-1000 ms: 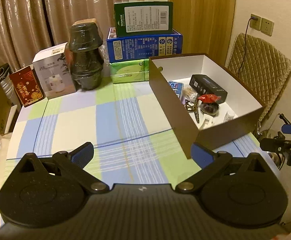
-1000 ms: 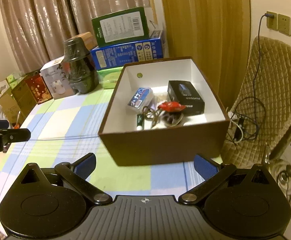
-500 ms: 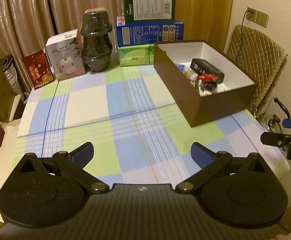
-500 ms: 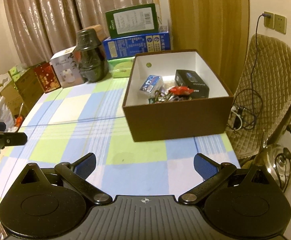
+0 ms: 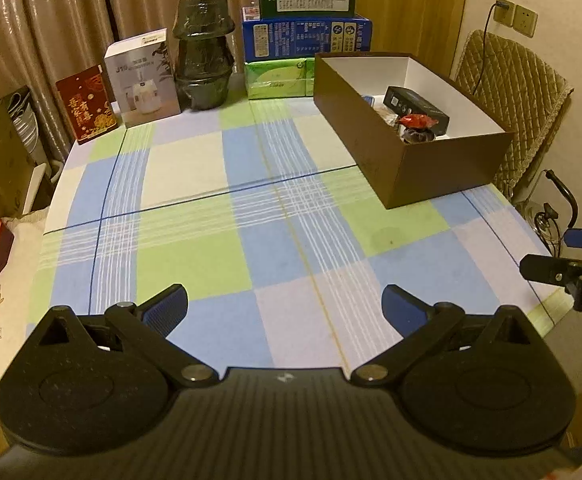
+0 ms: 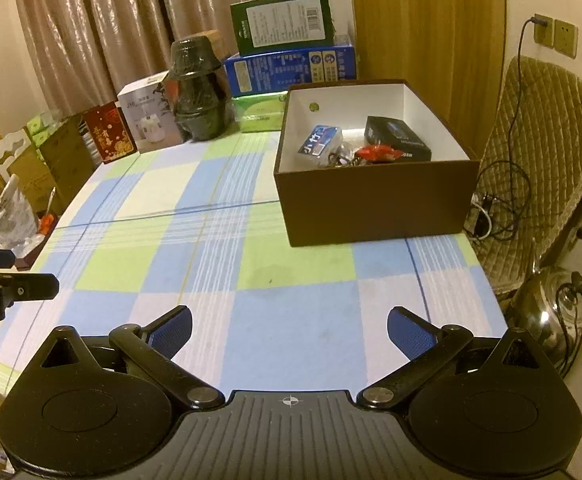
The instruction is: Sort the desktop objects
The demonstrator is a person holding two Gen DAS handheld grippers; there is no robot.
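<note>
Both tools have drawn back from the brown box (image 5: 419, 164) since a second ago, so far more of the checked desk (image 5: 251, 216) lies between them and it. The left tool (image 5: 285, 306) hangs over the near edge with its jaws spread wide and nothing between them; the right tool (image 6: 289, 330) is likewise spread and empty. The brown box sits at the far right of the desk, holding a black case (image 6: 397, 138), a red item (image 6: 379, 152) and a blue-and-white packet (image 6: 321, 140). Stacked cartons (image 5: 305, 38) and a dark wrapped pot (image 5: 203, 66) line the far edge.
</note>
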